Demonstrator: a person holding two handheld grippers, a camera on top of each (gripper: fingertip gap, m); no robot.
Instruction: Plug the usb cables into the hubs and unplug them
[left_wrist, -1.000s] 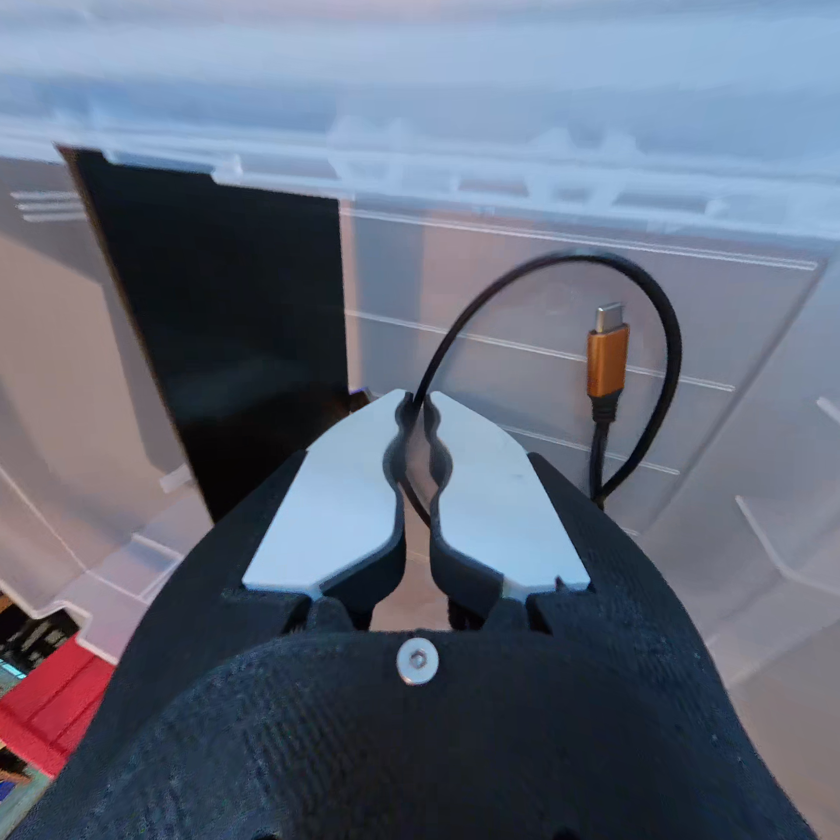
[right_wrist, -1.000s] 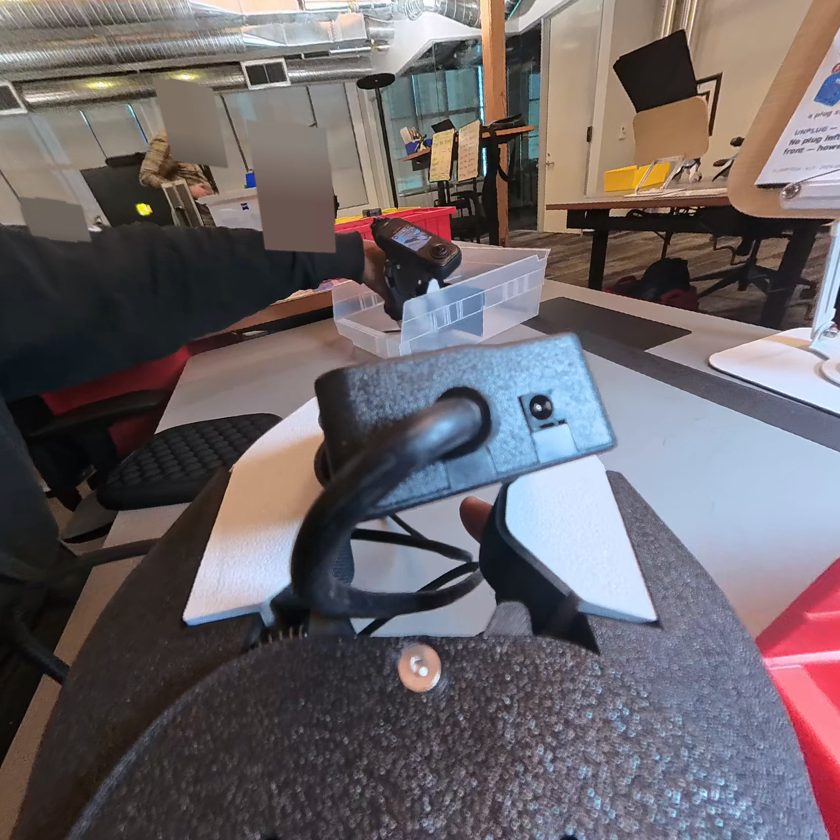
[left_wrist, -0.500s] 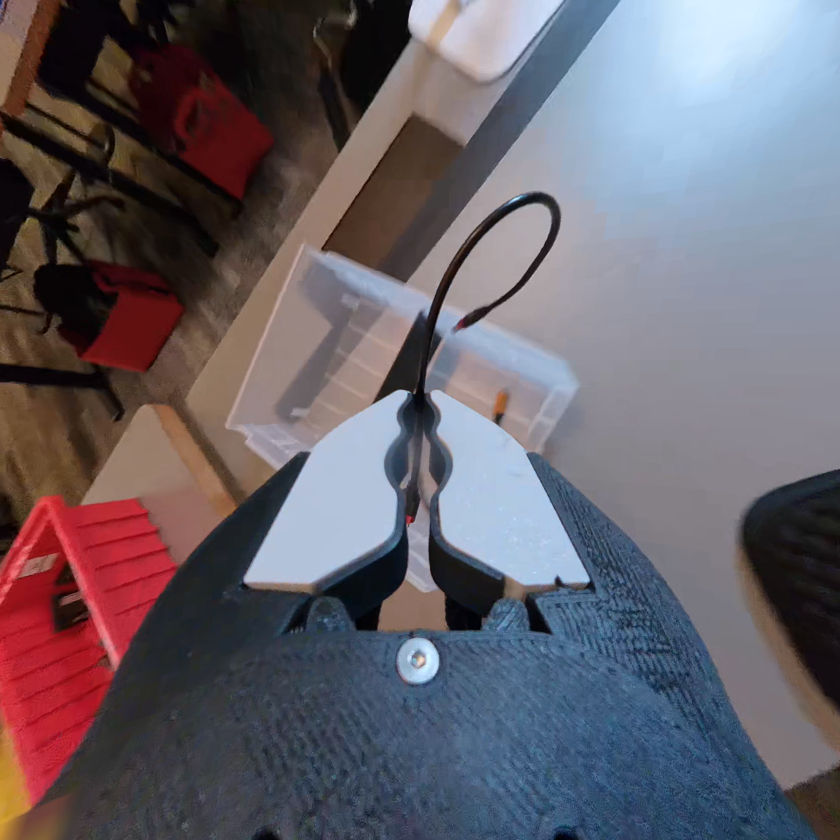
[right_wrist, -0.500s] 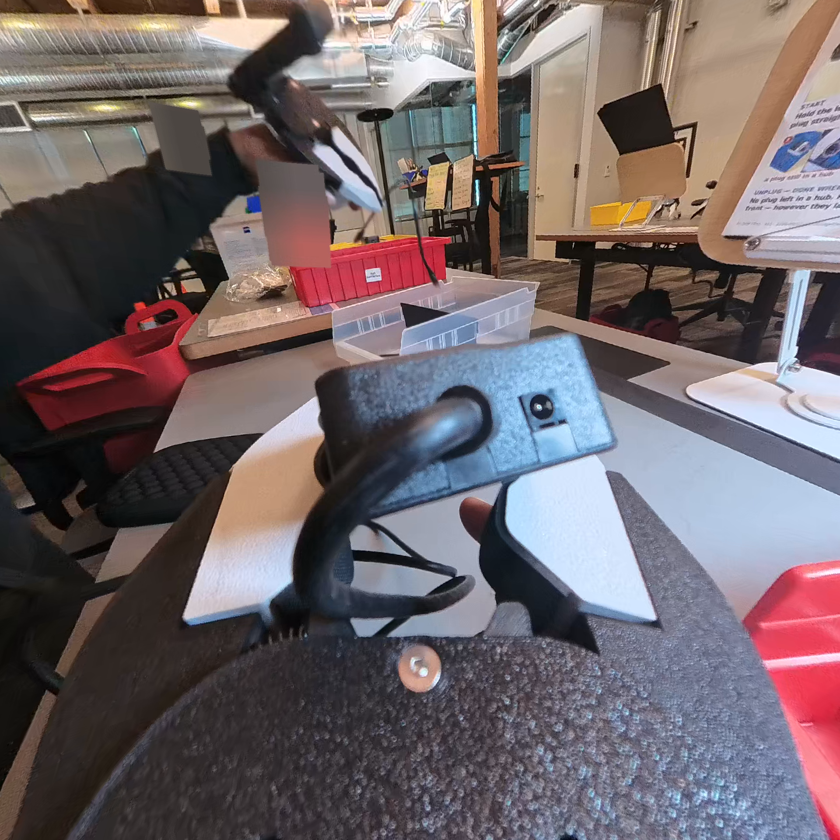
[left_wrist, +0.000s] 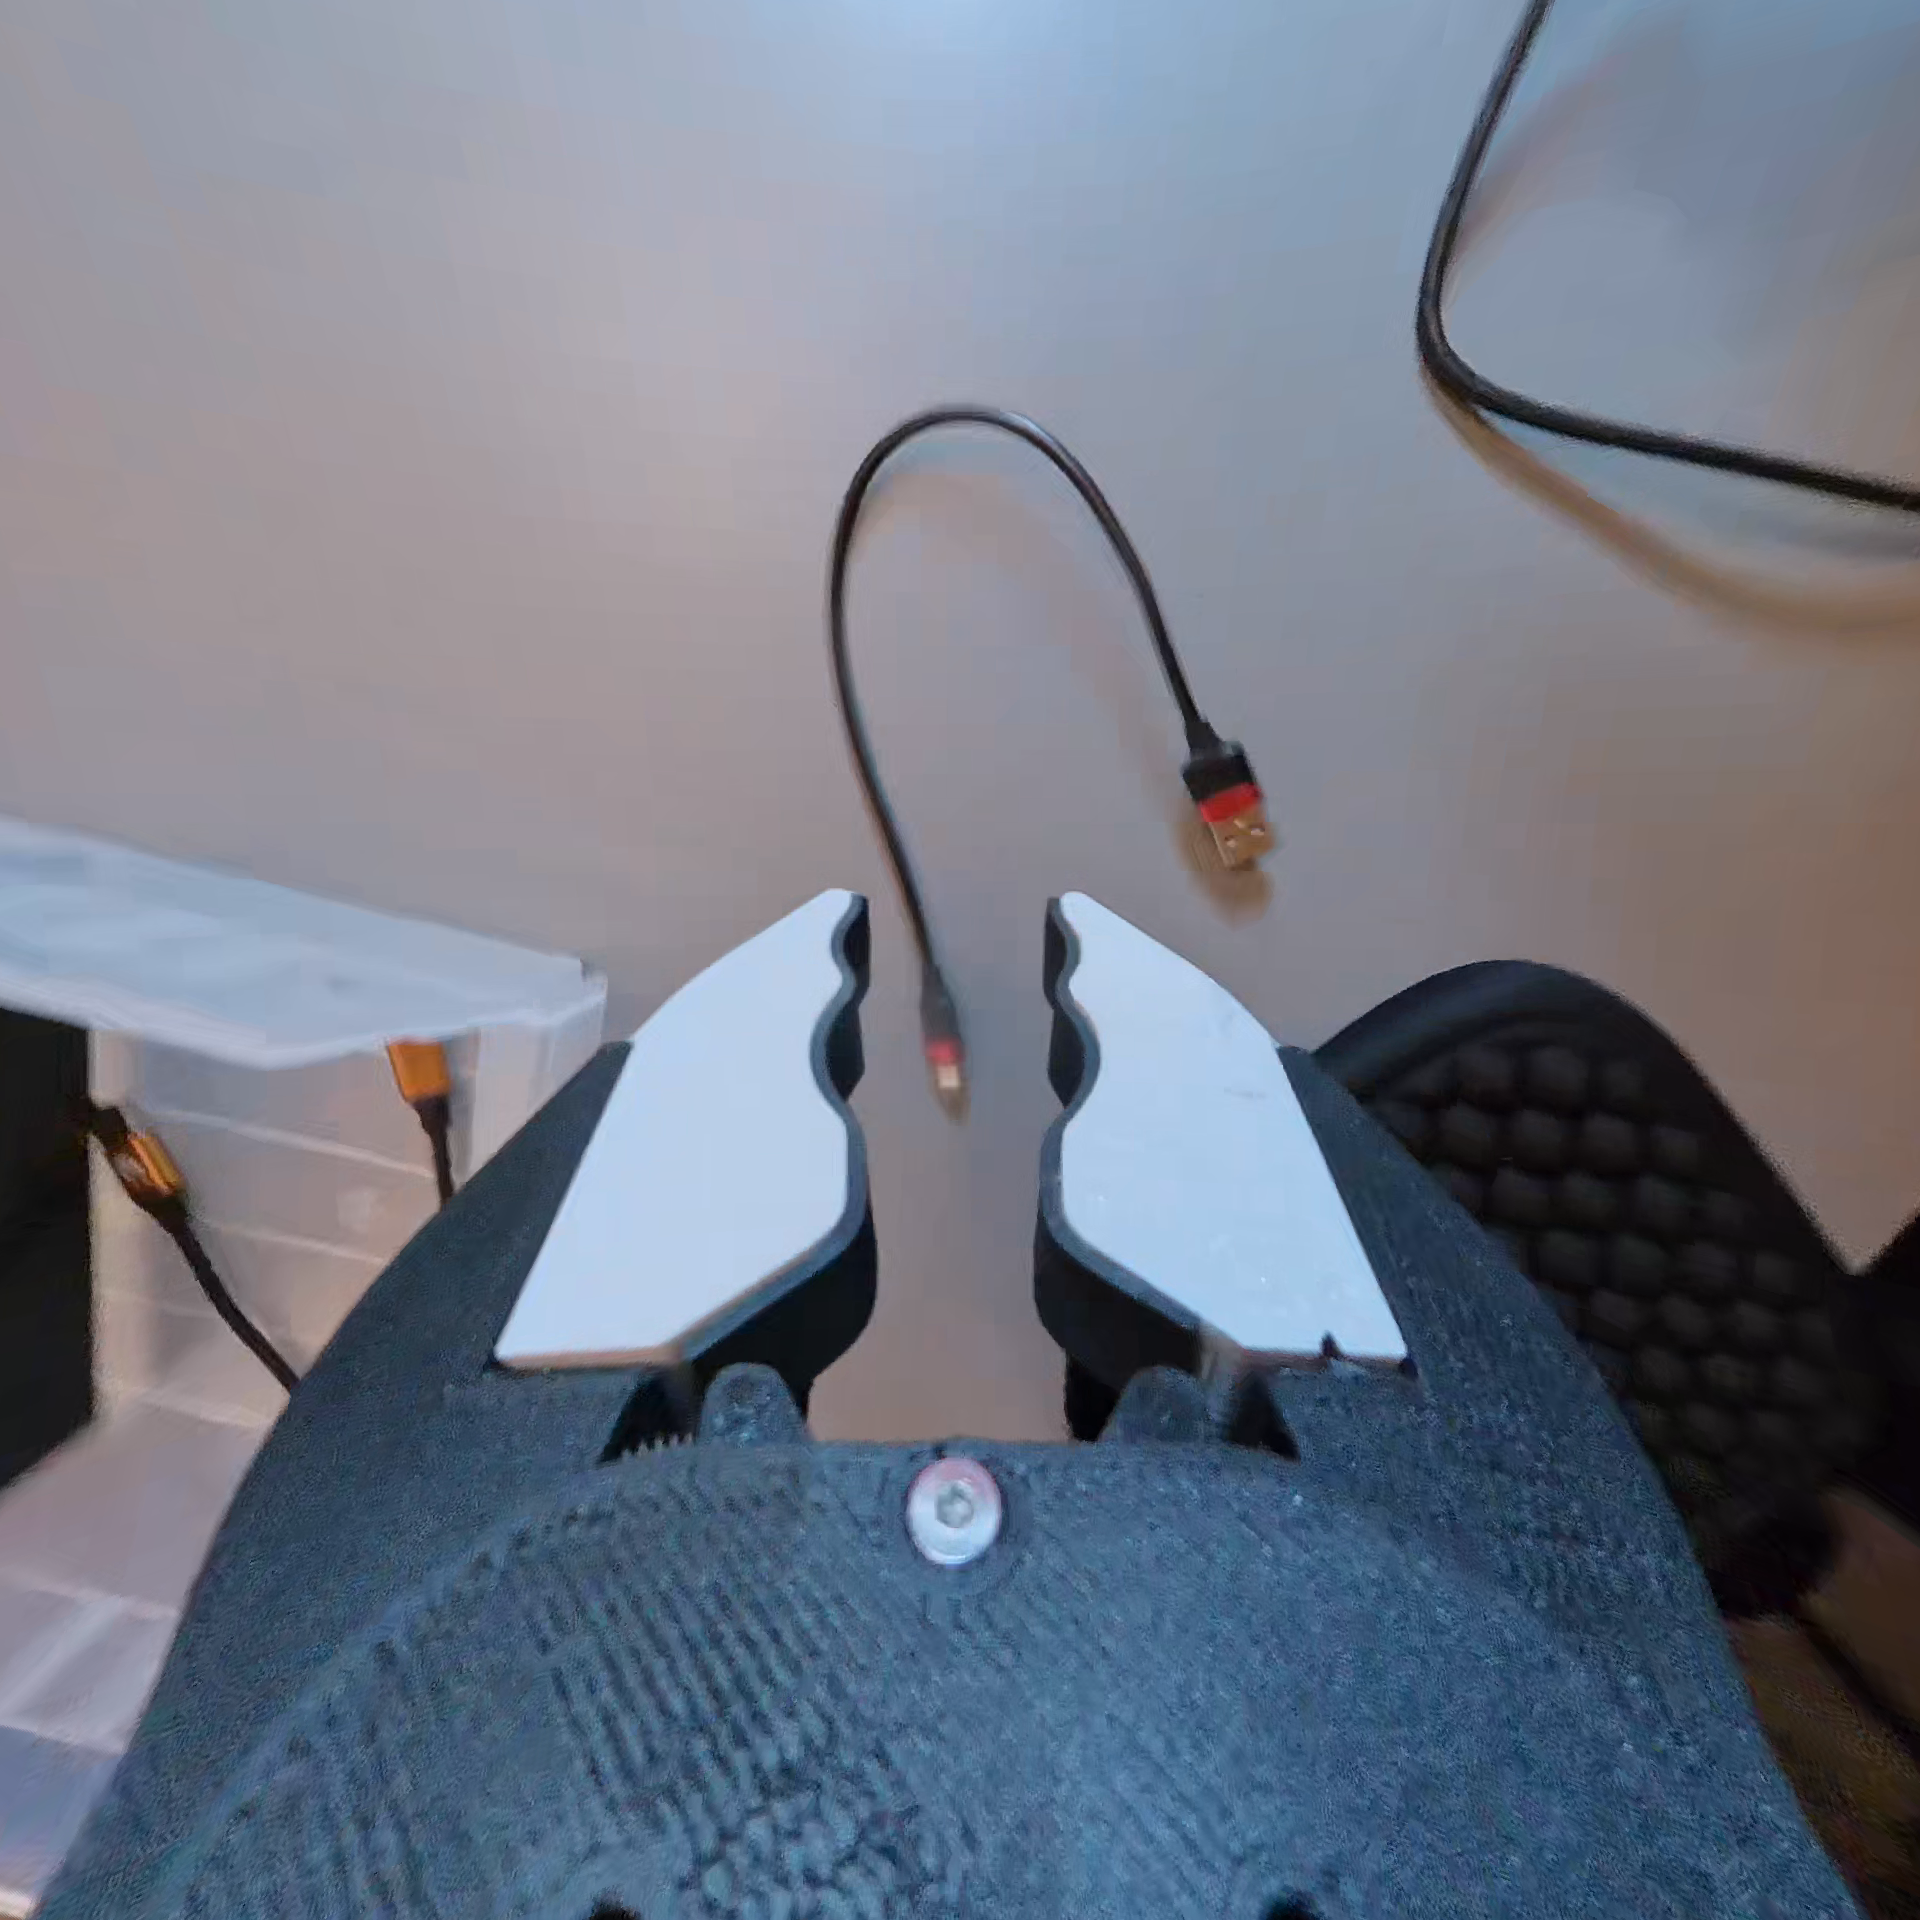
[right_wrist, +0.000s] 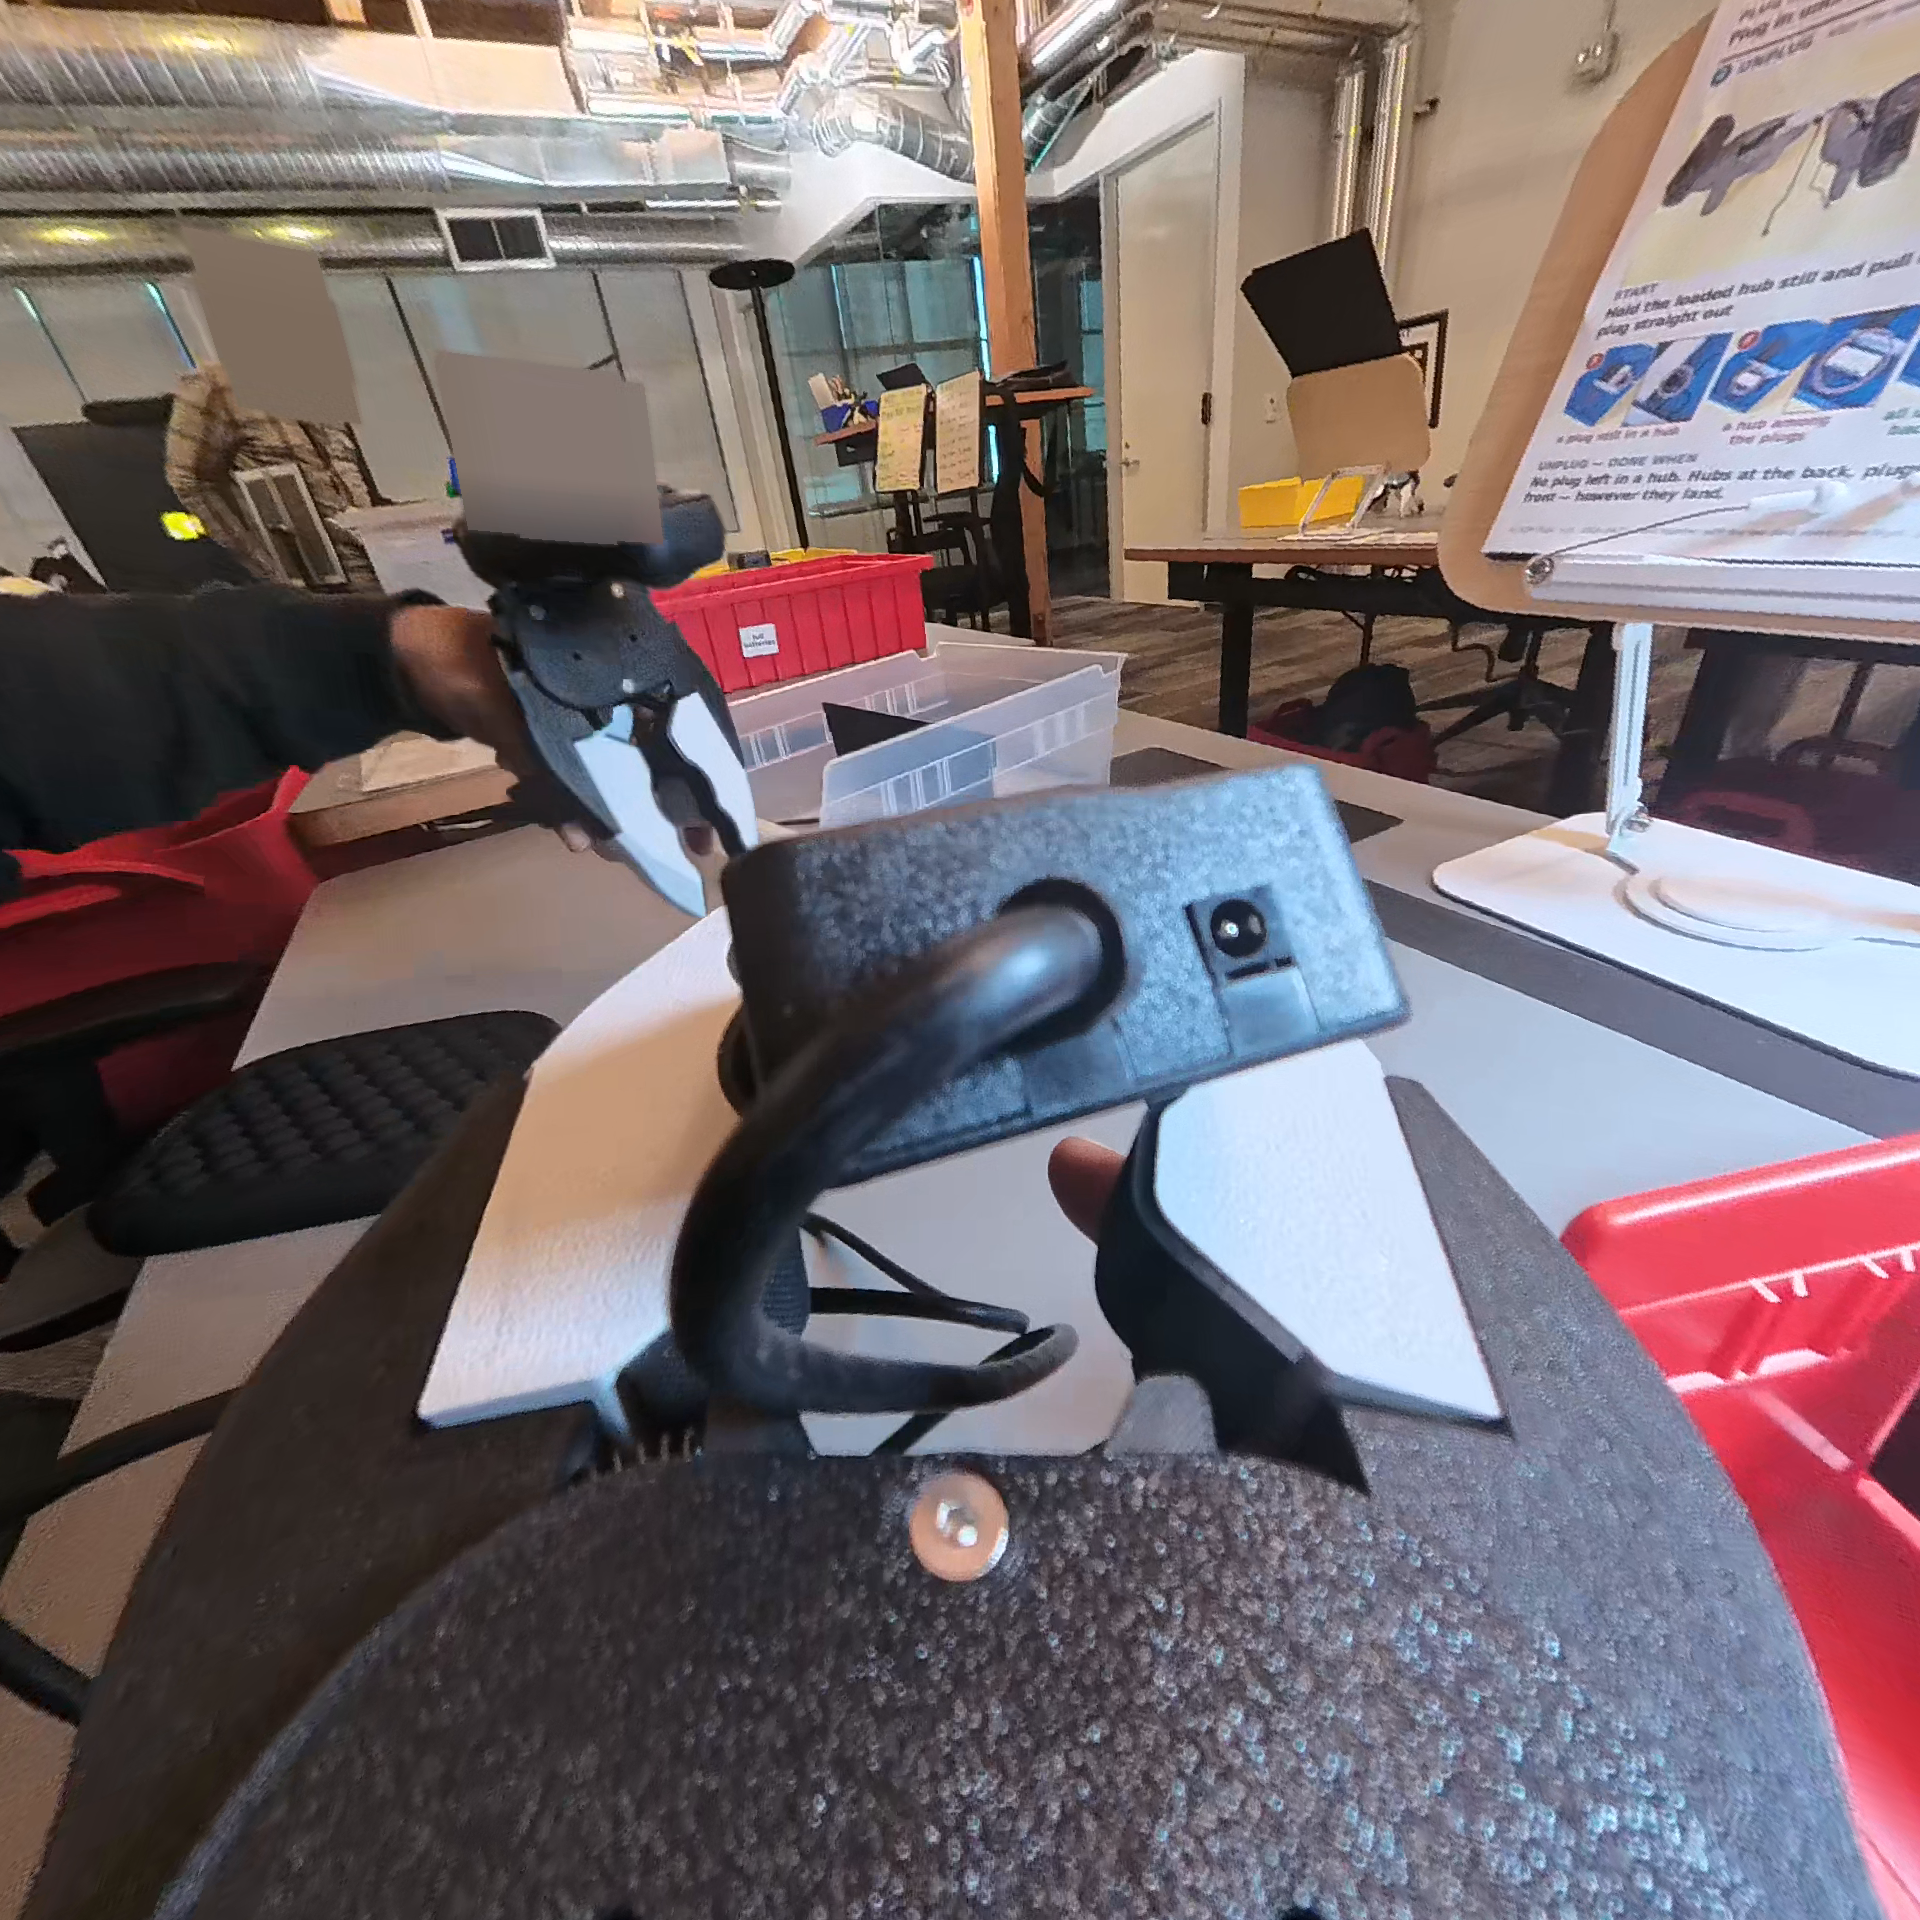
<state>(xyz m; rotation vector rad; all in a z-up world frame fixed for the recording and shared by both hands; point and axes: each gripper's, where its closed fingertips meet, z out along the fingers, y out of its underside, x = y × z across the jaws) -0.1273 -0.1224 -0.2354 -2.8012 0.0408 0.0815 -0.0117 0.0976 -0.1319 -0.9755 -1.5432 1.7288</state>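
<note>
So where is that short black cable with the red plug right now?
In the left wrist view, the short black cable with the red plug lies loose on the grey table, just ahead of the left gripper with its open fingers, right of the clear plastic bin.

On the tabletop a short USB cable lies ahead of the left gripper, between its parted jaws; a clear bin sits left, a cushion right.

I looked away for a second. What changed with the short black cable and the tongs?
The left tongs lifted the short cable out of the clear bin, carried it over the table and opened, releasing it. The right tongs stayed shut on the hub.
</note>
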